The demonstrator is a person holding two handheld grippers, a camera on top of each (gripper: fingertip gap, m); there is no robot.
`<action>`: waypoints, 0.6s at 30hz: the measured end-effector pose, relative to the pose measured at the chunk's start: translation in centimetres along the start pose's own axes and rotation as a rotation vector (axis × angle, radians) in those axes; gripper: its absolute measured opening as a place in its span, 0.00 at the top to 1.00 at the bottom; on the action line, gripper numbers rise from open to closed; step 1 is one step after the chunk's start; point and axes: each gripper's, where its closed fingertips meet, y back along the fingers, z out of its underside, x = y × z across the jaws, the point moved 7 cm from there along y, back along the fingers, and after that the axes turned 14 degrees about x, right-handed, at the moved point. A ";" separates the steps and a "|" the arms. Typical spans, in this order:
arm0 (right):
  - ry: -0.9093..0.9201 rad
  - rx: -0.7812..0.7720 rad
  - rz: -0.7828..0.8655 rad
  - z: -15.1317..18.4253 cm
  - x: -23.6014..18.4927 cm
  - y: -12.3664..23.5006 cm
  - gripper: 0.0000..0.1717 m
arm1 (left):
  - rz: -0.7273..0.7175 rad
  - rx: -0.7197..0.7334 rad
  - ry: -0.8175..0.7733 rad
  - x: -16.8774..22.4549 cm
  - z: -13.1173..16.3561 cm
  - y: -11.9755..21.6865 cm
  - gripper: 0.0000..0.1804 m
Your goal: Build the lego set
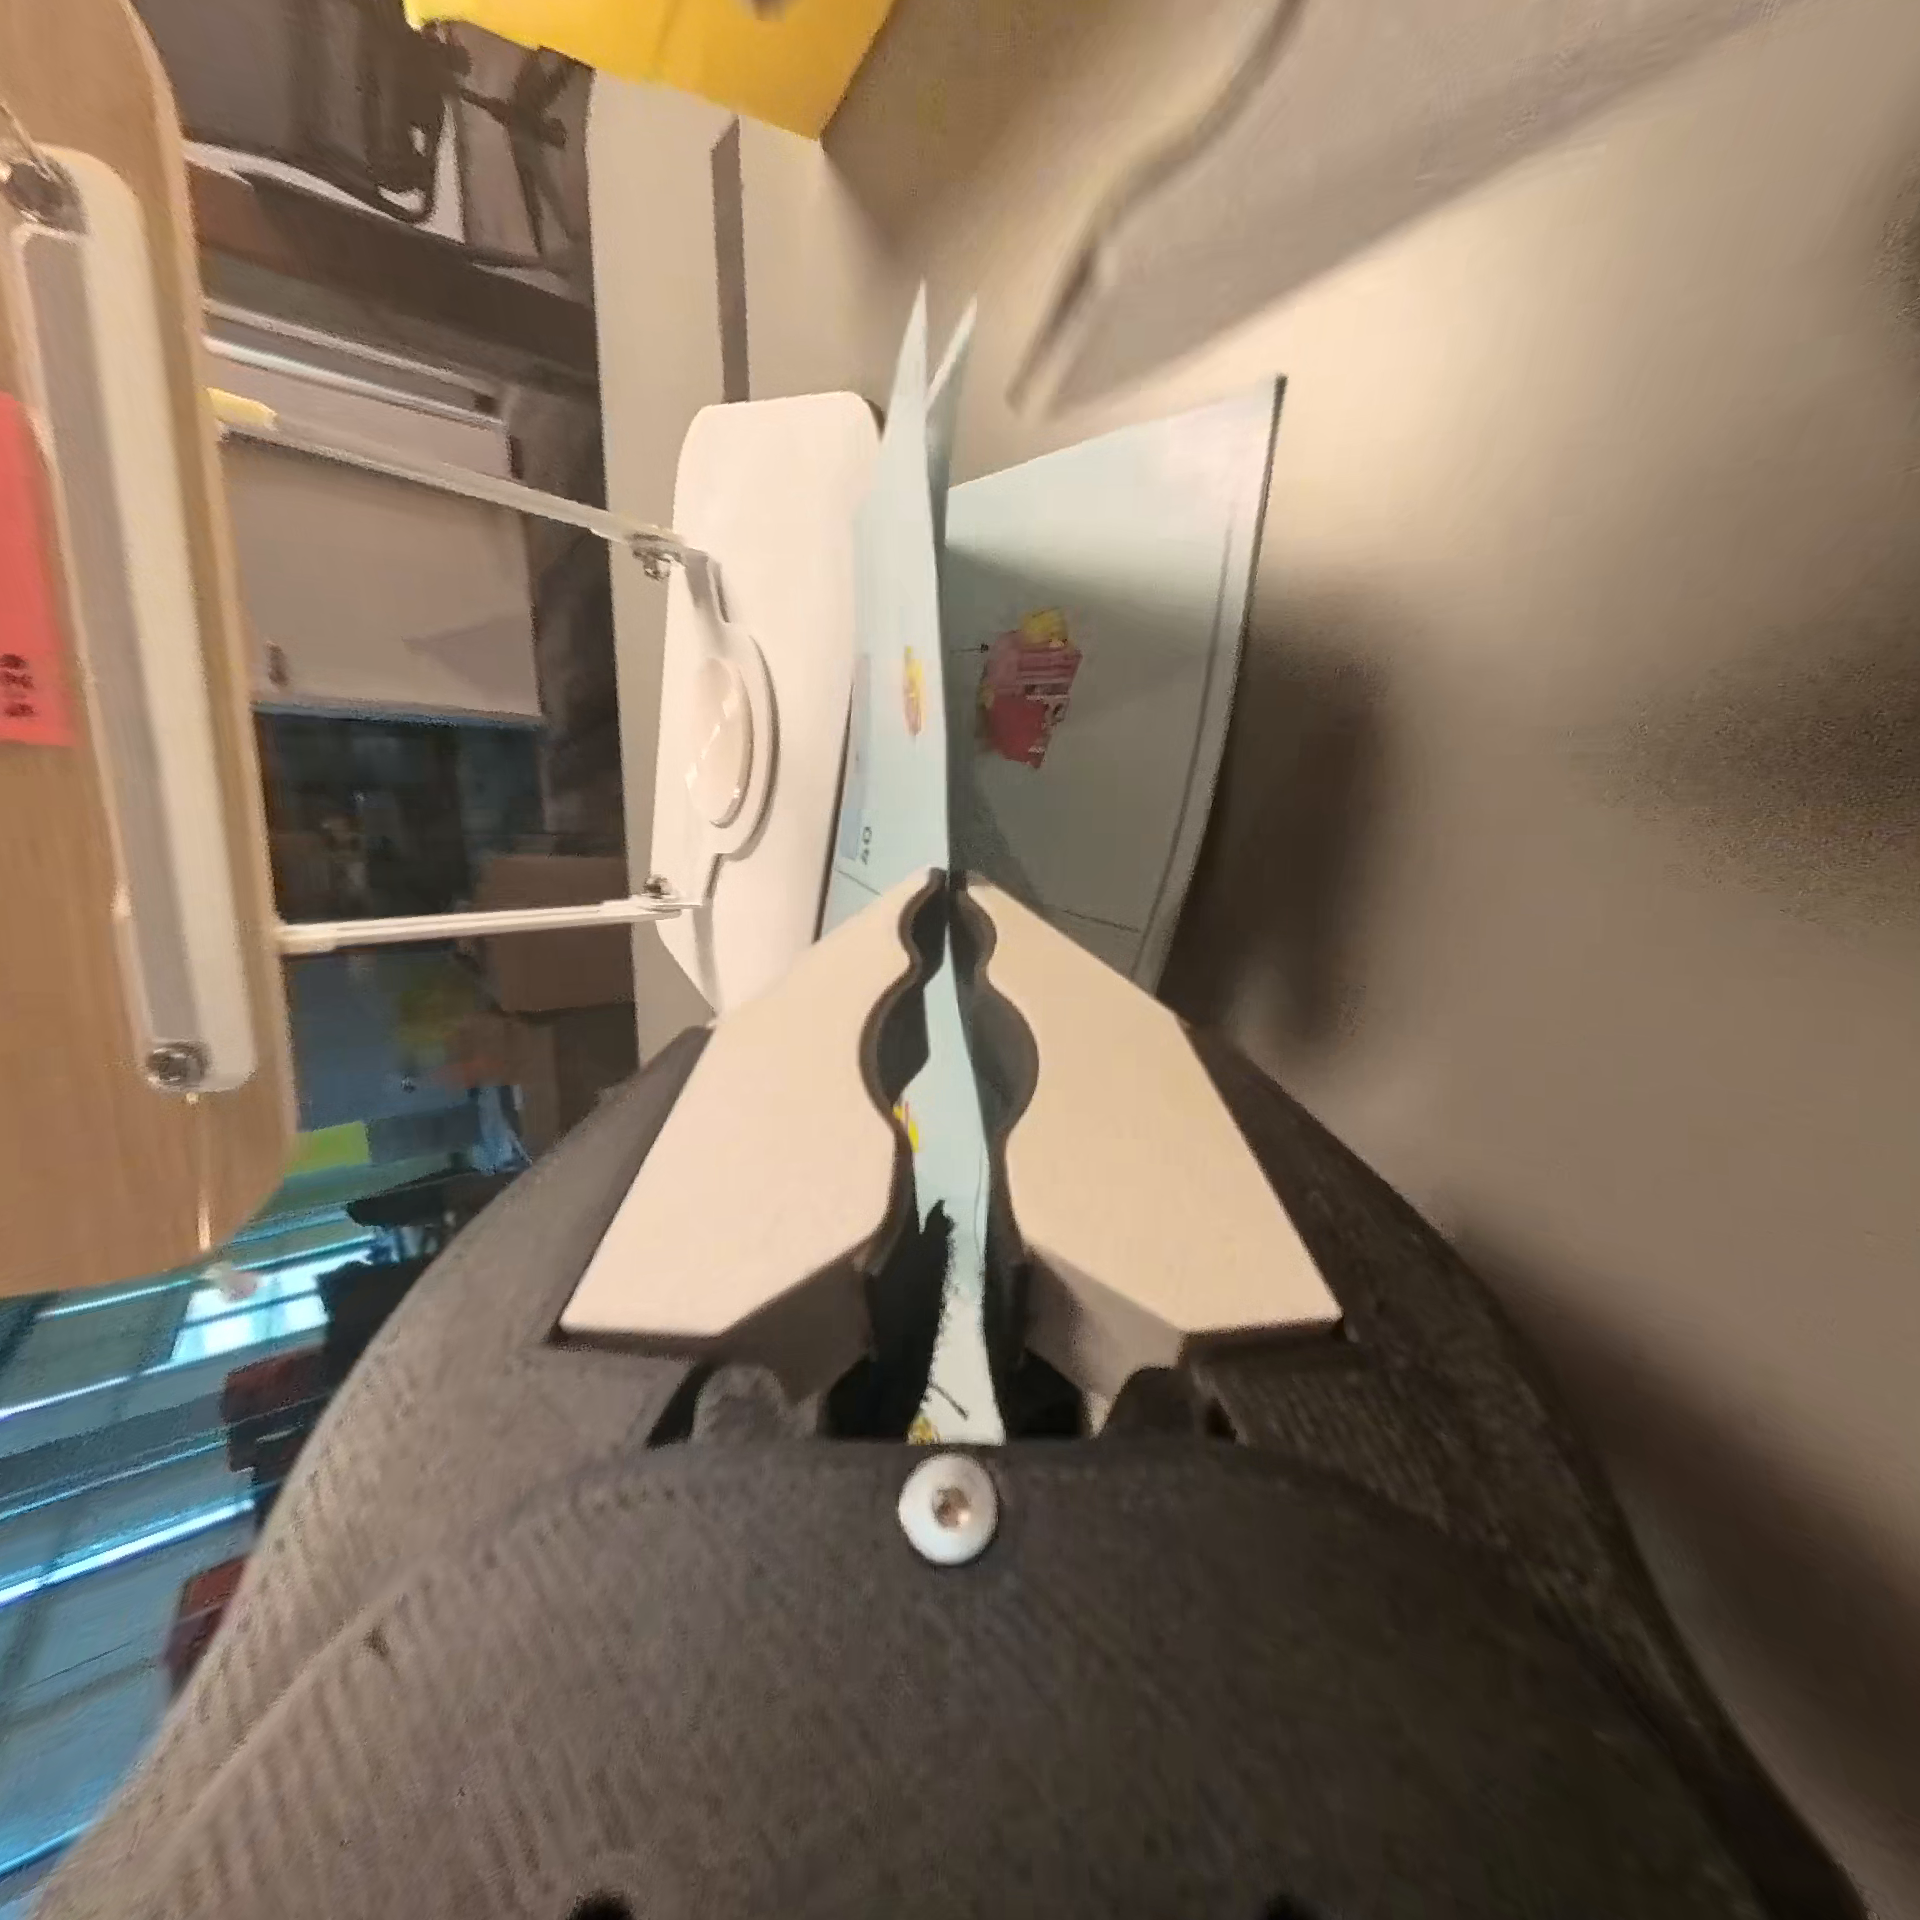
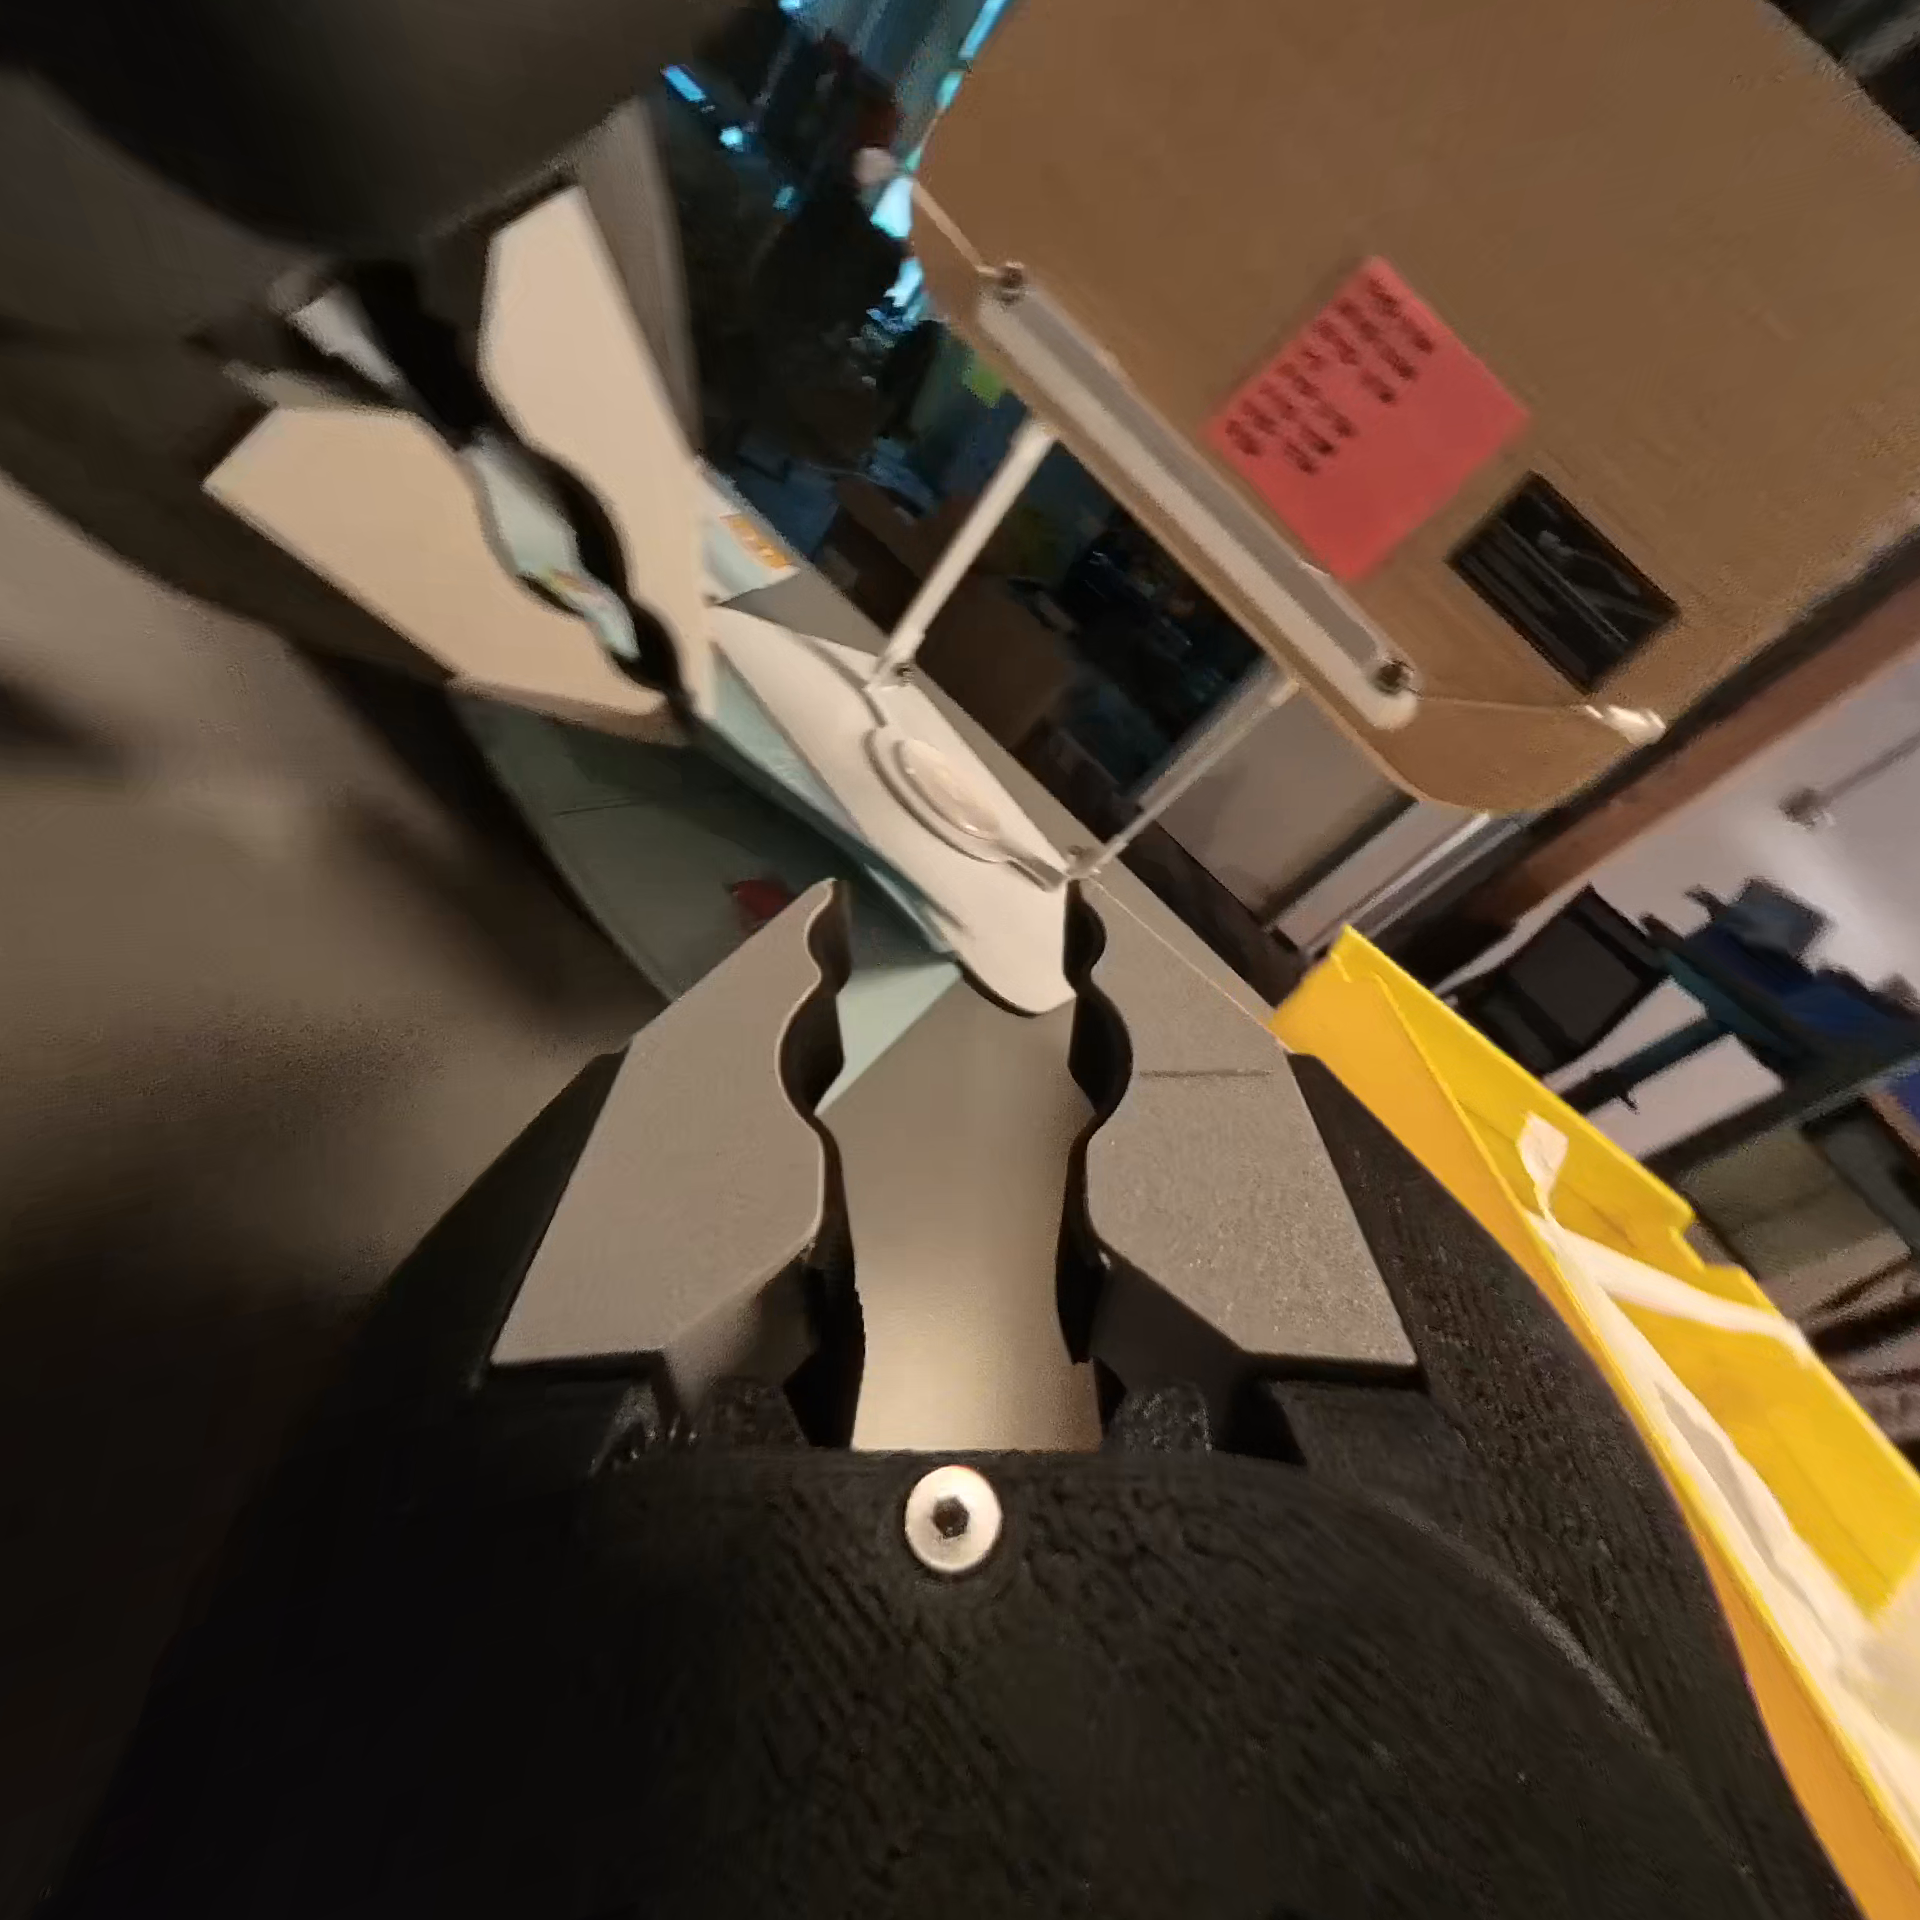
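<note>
A pale blue instruction booklet (image 1: 1101,644) lies open on the grey table (image 1: 1558,727), with a picture of a red model on its page. My left gripper (image 1: 948,883) is shut on one raised page (image 1: 904,582) of the booklet, and the sheet runs back between both pads. In the right wrist view the left gripper (image 2: 665,686) shows at the upper left, pinching that page above the booklet (image 2: 623,831). My right gripper (image 2: 954,902) is open and empty, a little short of the booklet's edge.
A white stand base (image 1: 727,727) with a round lens lies on the booklet's far side, joined by thin rods to a wooden panel (image 2: 1351,208) bearing a red sticker (image 2: 1361,416). A yellow box (image 2: 1558,1247) lies at my right gripper's right side. One gripper's finger ends stand about 9 cm off the other's.
</note>
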 end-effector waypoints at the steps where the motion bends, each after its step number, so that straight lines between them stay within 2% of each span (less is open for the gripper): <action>1: 0.029 0.000 -0.035 -0.1 -0.6 -0.1 0.75 | -0.015 0.012 -0.016 0.0 -0.1 0.3 1.00; 4: 0.092 0.002 -0.052 -0.3 -1.1 -0.3 0.75 | -0.066 0.034 -0.053 -0.2 -0.3 1.4 1.00; 9: 0.130 0.047 0.011 -1.0 -0.6 0.1 0.85 | -0.116 0.083 -0.081 -0.1 -0.6 2.8 1.00; 14: 0.192 0.072 0.020 -1.4 -0.8 0.2 0.87 | -0.130 0.091 -0.104 0.1 -0.5 3.3 1.00; 18: 0.190 0.066 0.036 -1.3 -0.6 0.3 0.97 | -0.135 0.096 -0.092 0.1 -0.5 3.3 1.00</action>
